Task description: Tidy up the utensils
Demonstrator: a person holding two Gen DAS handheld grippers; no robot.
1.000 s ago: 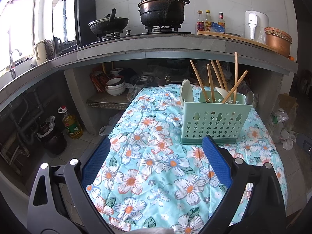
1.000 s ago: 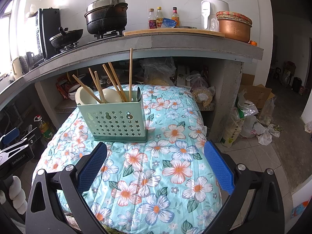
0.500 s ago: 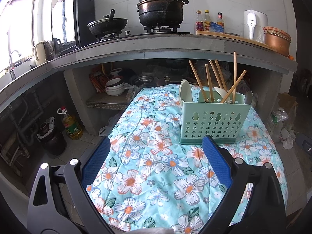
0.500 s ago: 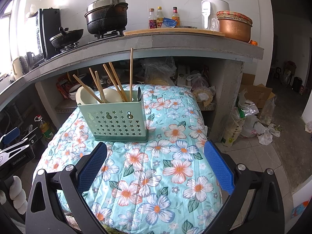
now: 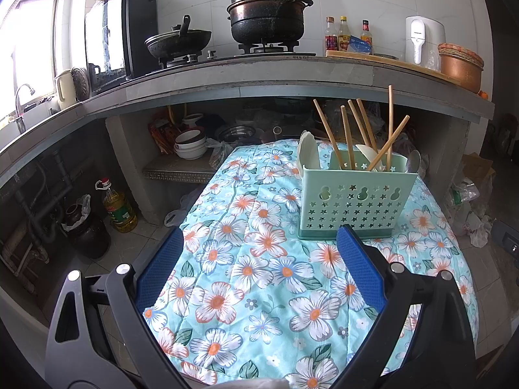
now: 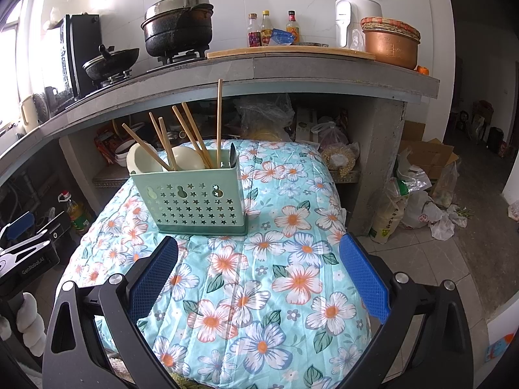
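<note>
Presently the green utensil caddy (image 5: 355, 199) stands upright toward the table's (image 5: 259, 278) far edge, holding chopsticks (image 5: 348, 136) and spoons (image 6: 186, 159); left gripper (image 5: 259, 243) and right gripper (image 6: 259, 246) both spread, empty, near side

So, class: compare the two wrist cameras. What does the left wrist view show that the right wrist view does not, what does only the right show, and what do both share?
Only the left wrist view shows the tap by the window and the dark jar on the floor under the counter.

Only the right wrist view shows the cardboard box on the floor, the orange fruit on the counter's end, and the left gripper from the side.

Both show the green utensil holder with its chopsticks on the floral cloth, the lidded pot, and open, empty blue pads.
</note>
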